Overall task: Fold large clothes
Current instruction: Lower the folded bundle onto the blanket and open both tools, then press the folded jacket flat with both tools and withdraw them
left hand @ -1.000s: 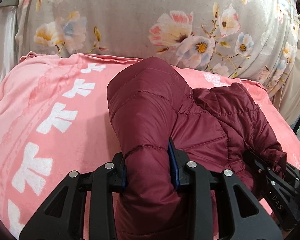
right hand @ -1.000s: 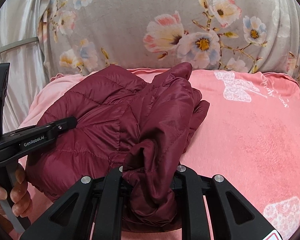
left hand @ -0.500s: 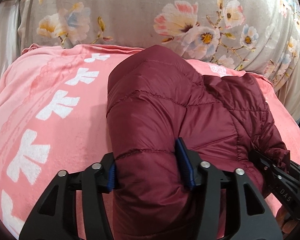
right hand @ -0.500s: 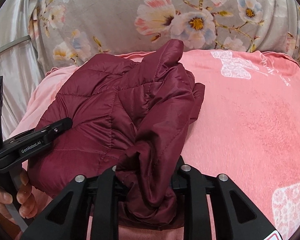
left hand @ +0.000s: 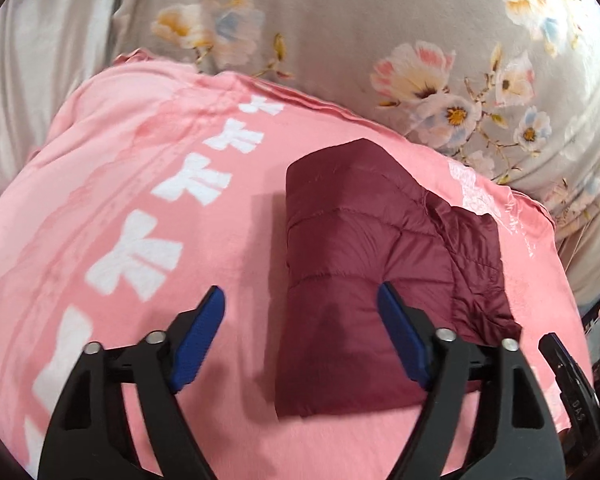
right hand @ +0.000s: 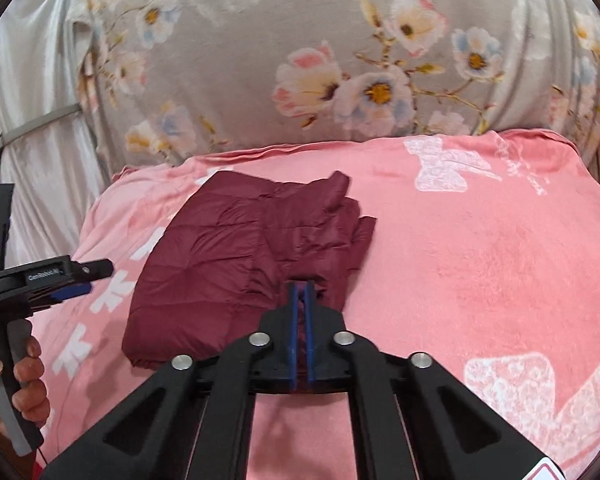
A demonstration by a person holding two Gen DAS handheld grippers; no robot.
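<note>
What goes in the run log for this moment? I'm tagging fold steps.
left gripper: open, off jacket | right gripper: shut on maroon puffer jacket edge | jacket: folded, flat on pink blanket

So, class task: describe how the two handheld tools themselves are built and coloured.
Each tool, left tool and right tool, has black plastic linkage arms with triangular cut-outs, silver rivets at the joints and blue ribbed pads. Seen from the right wrist, the left one carries a white printed label and a grey handle in a bare hand.
</note>
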